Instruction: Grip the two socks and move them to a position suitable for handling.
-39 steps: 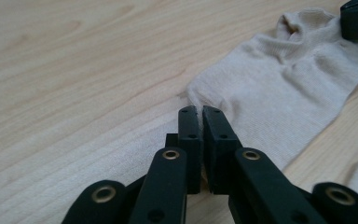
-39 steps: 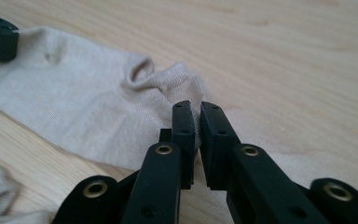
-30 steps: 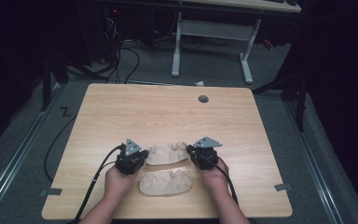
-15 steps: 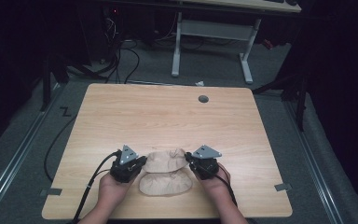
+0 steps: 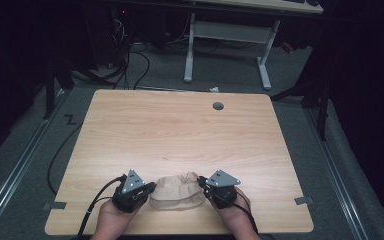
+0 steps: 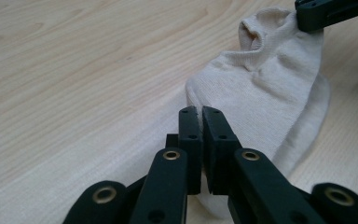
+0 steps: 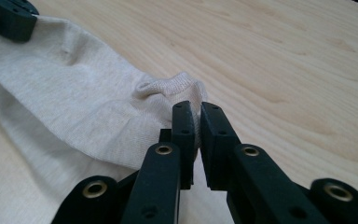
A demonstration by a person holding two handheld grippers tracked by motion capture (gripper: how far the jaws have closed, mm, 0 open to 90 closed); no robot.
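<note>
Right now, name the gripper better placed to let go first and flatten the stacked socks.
Probably the right gripper: it pinches the raised cuff of the top sock, where the bunching sits. The left gripper clamps the flatter toe end, anchoring it.

The soft knitted cotton sock (image 5: 176, 192) is plain cream-beige, possibly two layered. The wooden table (image 5: 180, 135) is pale honey with fine grain. Both plastic grippers' fingers (image 6: 191, 140) are matte black.

The sock (image 5: 176, 194) lies on the tabletop (image 5: 180, 135) by its near edge, between the left tool (image 5: 147, 190) and the right tool (image 5: 203, 188).
</note>
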